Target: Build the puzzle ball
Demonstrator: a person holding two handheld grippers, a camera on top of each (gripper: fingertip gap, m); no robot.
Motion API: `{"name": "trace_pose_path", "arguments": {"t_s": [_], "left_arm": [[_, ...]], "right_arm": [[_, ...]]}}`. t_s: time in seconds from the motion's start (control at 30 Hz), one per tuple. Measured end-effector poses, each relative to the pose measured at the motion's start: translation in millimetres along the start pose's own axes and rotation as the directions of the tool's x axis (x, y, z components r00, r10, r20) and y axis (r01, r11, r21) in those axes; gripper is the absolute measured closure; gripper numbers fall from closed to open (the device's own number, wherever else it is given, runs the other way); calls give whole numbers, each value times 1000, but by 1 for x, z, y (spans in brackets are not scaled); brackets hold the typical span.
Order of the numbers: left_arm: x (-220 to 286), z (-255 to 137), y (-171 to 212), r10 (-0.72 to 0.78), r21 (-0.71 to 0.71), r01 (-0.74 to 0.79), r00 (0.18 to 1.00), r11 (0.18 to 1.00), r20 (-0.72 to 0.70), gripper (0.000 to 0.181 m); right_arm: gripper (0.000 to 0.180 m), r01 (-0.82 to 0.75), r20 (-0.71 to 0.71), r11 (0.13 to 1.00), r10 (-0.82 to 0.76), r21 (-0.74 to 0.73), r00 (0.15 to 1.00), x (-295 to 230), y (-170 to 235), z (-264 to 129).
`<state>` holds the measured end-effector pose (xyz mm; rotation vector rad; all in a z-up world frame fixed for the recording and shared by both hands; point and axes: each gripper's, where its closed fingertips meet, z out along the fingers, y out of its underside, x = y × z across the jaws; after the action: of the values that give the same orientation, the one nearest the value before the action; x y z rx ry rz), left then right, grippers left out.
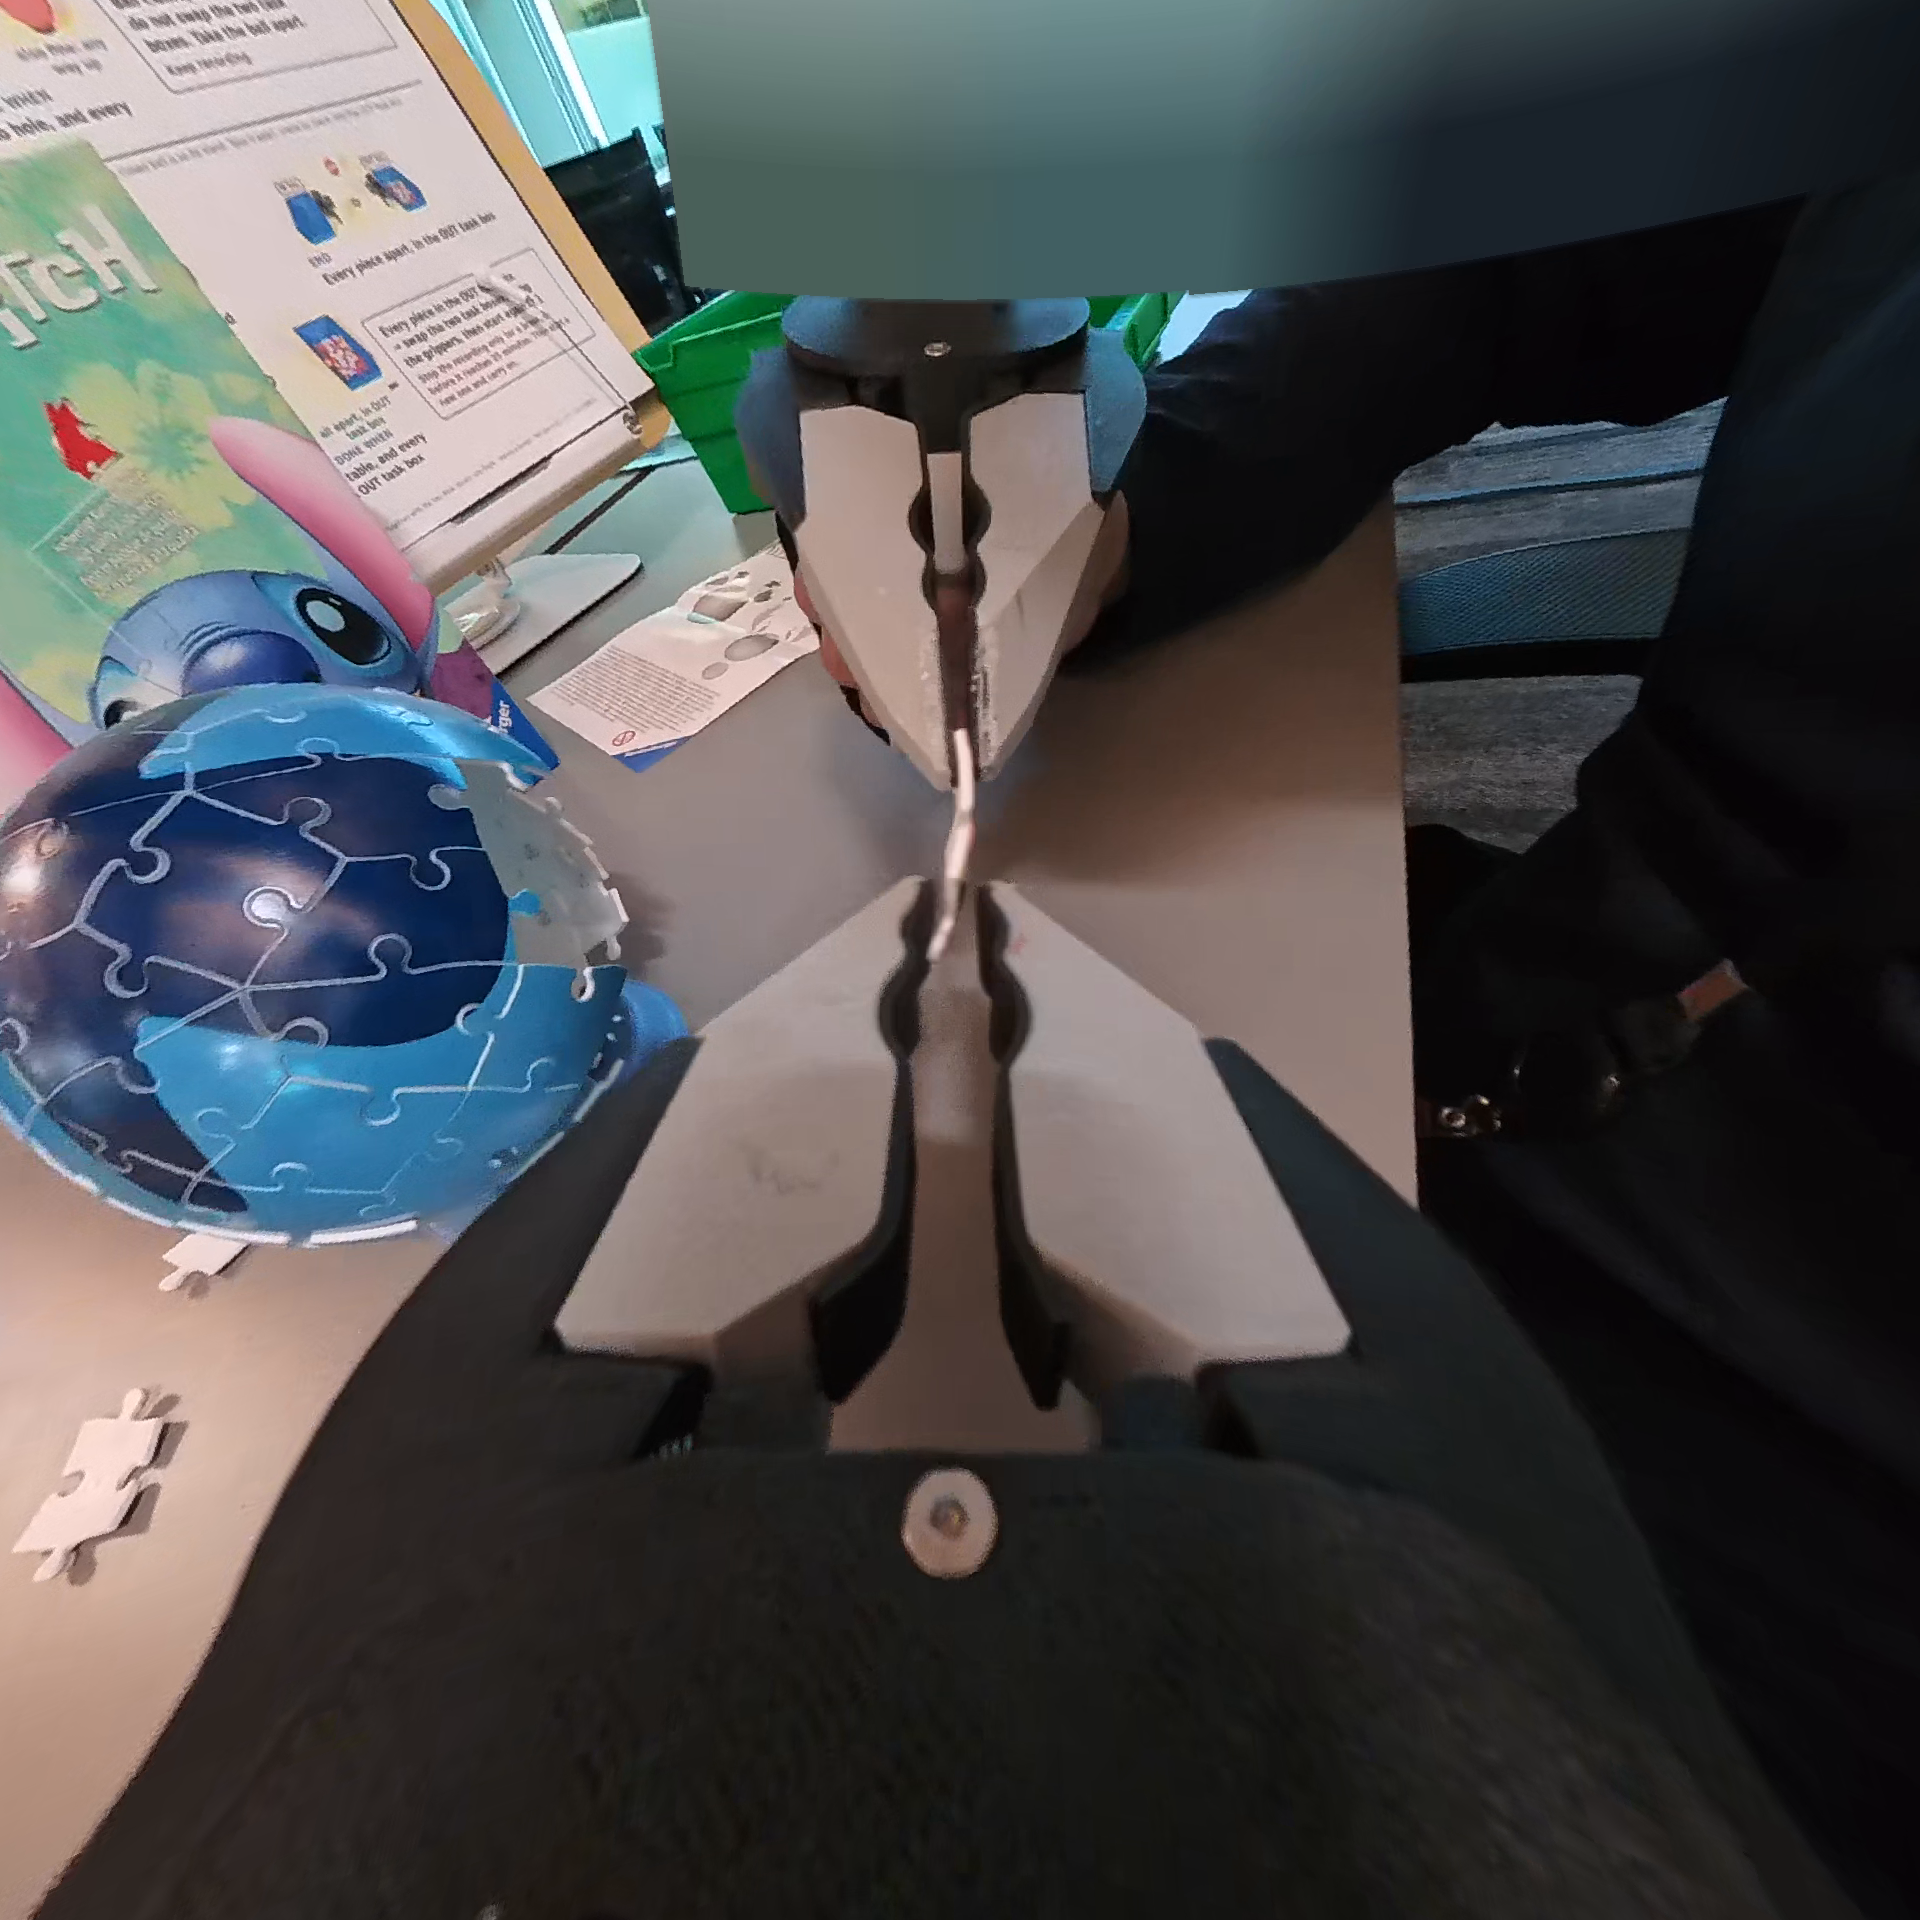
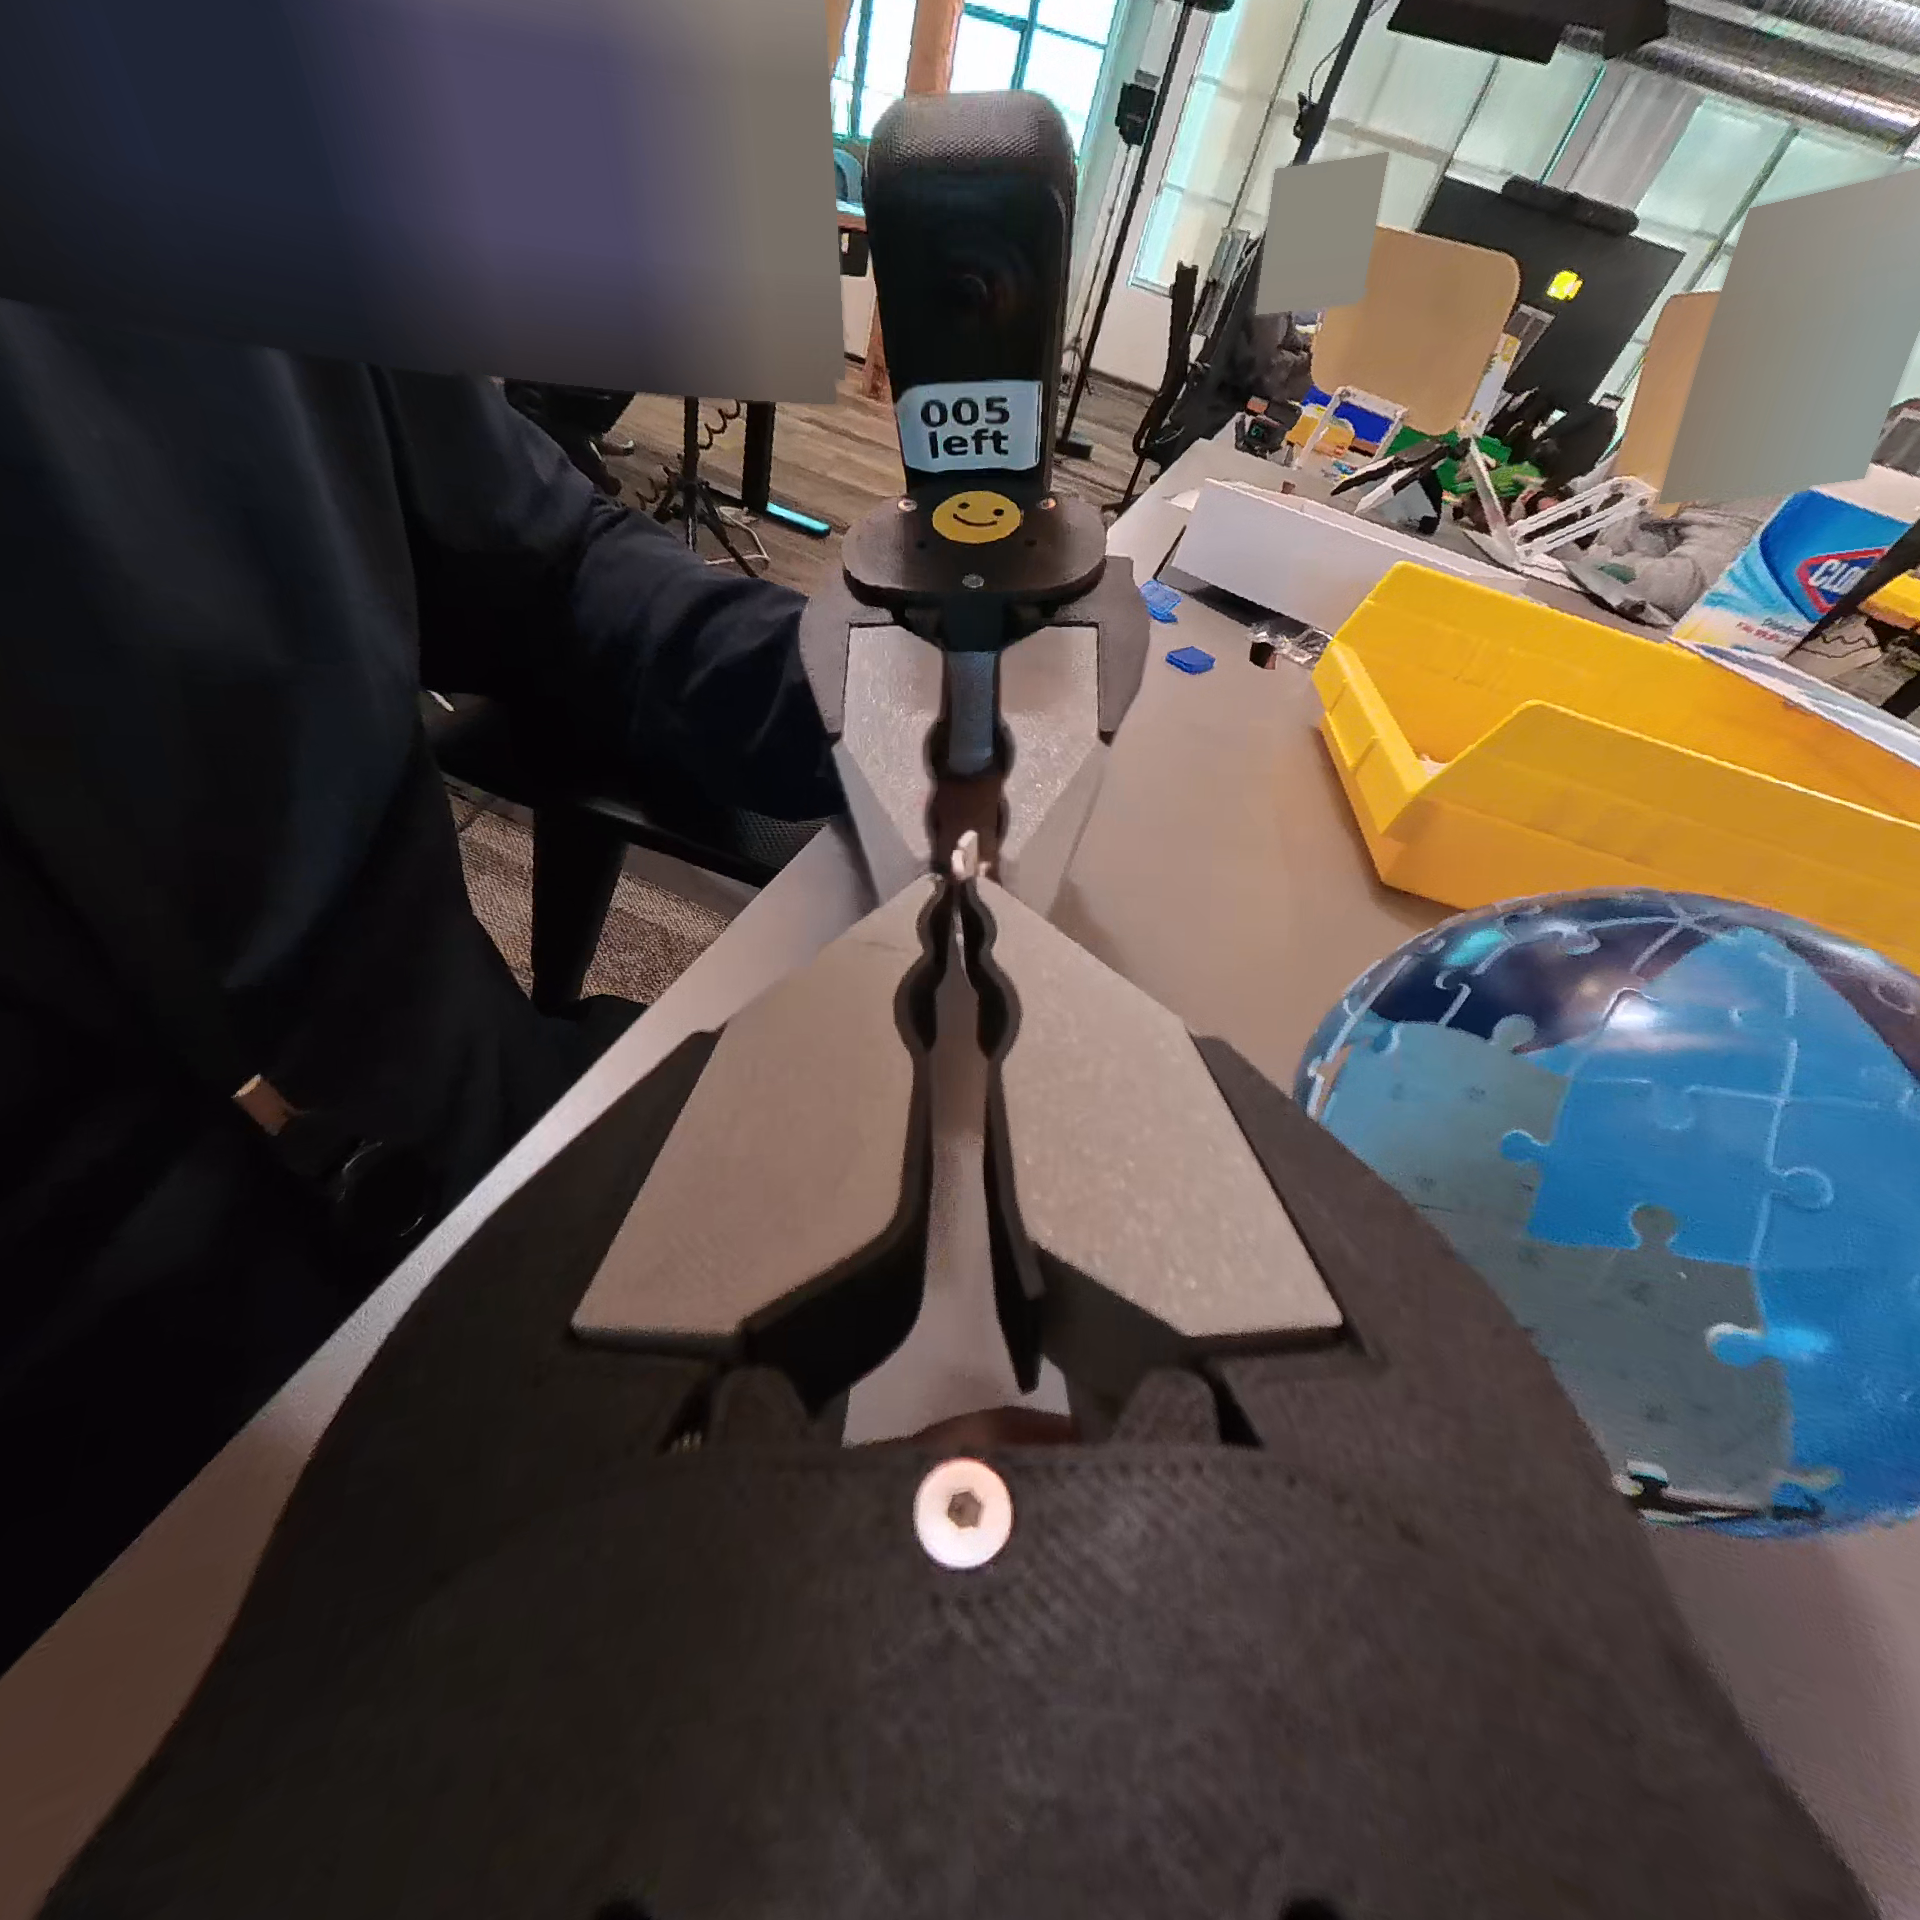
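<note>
The partly built blue puzzle ball (image 1: 260,966) stands on the grey table (image 1: 1195,831) to the left of my left gripper, with an open gap that shows its grey inside; it also shows in the right wrist view (image 2: 1662,1195). My two grippers meet tip to tip above the table. A white puzzle piece (image 1: 958,821), seen edge-on, spans both sets of tips. My right gripper (image 1: 968,774) is shut on its far end. My left gripper (image 1: 953,894) is closed narrowly around its near end. In the right wrist view the piece (image 2: 966,850) sits between the right gripper (image 2: 958,891) and the left gripper (image 2: 966,868).
Two loose white pieces (image 1: 94,1475) (image 1: 203,1257) lie near the ball. The puzzle box (image 1: 135,416), an instruction stand (image 1: 416,260), a leaflet (image 1: 686,655) and a green bin (image 1: 717,384) stand behind. Yellow bins (image 2: 1610,748) sit beyond the ball. The person sits at the table edge. Less than 4 cm separates the two grippers' tips.
</note>
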<state>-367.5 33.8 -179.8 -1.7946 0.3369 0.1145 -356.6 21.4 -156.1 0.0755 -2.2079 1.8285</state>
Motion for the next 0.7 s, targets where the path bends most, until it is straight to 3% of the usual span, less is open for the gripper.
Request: {"name": "trace_pose_path", "arguments": {"t_s": [0.13, 0.27, 0.4, 0.5, 0.6, 0.7], "left_arm": [[2, 1, 5, 0, -38, -1, 1000, 999, -14, 179], [-8, 7, 33, 87, -238, -72, 995, 969, 55, 181], [-8, 10, 48, 273, -396, -225, 960, 890, 67, 181], [-9, 13, 51, 399, -454, -323, 913, 830, 79, 181], [-13, 12, 53, 535, -511, -420, 839, 750, 96, 180], [-16, 12, 61, 633, -594, -478, 771, 647, 71, 180]], "right_arm": [[180, 2, 10, 1000, -1, -28, 1000, 1, 7, 0], [180, 102, -45, 974, -113, -200, 993, 10, 29, -4], [176, 124, -31, 965, -135, -230, 990, 2, 24, -3], [162, 138, -16, 945, -149, -296, 989, -3, 33, 2], [180, 208, -36, 908, -237, -362, 971, -3, 41, 5], [180, 252, -53, 868, -303, -428, 952, -3, 47, 9]]}}
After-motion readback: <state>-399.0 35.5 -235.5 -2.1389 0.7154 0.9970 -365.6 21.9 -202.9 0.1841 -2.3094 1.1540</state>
